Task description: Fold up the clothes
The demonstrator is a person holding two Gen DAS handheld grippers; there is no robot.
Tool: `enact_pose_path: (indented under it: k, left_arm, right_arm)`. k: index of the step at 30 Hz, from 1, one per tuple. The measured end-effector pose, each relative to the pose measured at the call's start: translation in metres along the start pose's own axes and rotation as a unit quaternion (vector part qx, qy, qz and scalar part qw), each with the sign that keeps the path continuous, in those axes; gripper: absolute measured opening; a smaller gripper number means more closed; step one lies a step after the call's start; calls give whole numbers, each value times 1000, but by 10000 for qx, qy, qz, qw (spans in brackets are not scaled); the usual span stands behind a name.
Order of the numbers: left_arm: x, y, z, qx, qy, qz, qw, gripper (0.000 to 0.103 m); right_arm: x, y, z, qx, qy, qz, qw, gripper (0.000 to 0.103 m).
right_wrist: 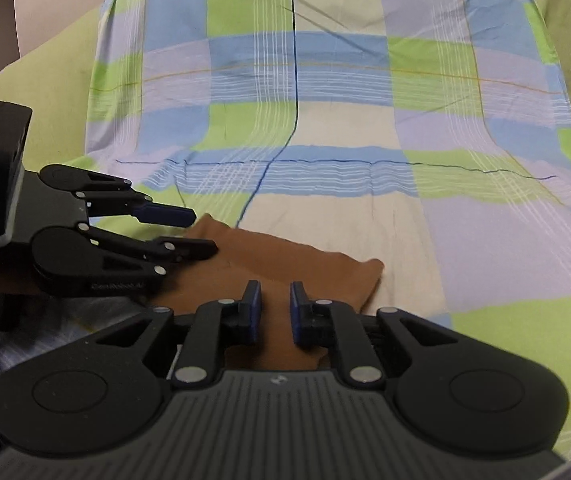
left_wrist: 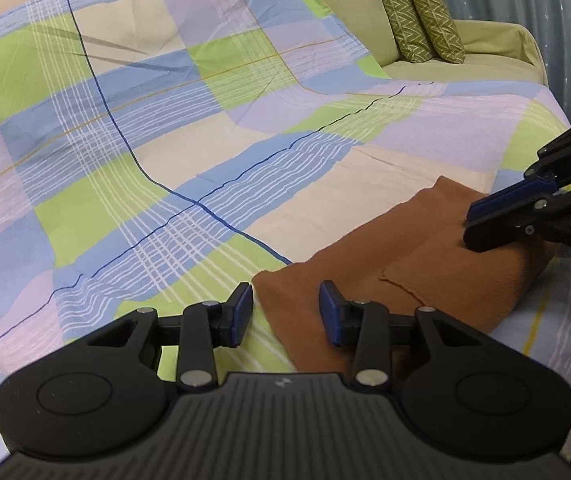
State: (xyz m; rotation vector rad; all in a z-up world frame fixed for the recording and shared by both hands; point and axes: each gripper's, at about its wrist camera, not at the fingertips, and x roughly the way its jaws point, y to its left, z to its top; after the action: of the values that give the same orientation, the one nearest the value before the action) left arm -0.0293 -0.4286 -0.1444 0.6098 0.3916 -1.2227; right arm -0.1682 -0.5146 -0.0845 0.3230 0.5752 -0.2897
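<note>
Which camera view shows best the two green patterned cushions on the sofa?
The left wrist view shows them best: the two cushions lean side by side at the back of the green sofa, beyond the checked sheet, unobstructed. The right wrist view shows no cushions at all, only sheet, sofa, and the brown garment.

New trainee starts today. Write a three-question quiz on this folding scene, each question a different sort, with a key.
1. True or false: the brown garment lies spread out flat in a single layer.
2. Multiple choice: the garment rests on A) a bare wooden table, B) a checked sheet, C) a tiled floor.
3. Fill in: both the left gripper and the right gripper have their jaws ____.

Key: 1 false, it is folded into a compact stack; 2 B; 3 open, with nothing clamped between the fingers.
</note>
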Motion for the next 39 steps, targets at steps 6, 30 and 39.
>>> enact_pose_path:
  k: [6, 30, 39]
  left_arm:
    - [1, 5, -2, -163, -2, -114, 9998, 46]
    - [-52, -16, 9, 145, -338, -246, 9990, 45]
    - [-56, -114, 8, 2848, -656, -662, 9540, 45]
  right_arm:
    - [1, -13, -6, 110, -55, 83, 9999, 10]
    - [-45, -44, 7, -258, -353, -53, 9990, 13]
    - [-57, -65, -7, -286, -328, -37, 9990, 17]
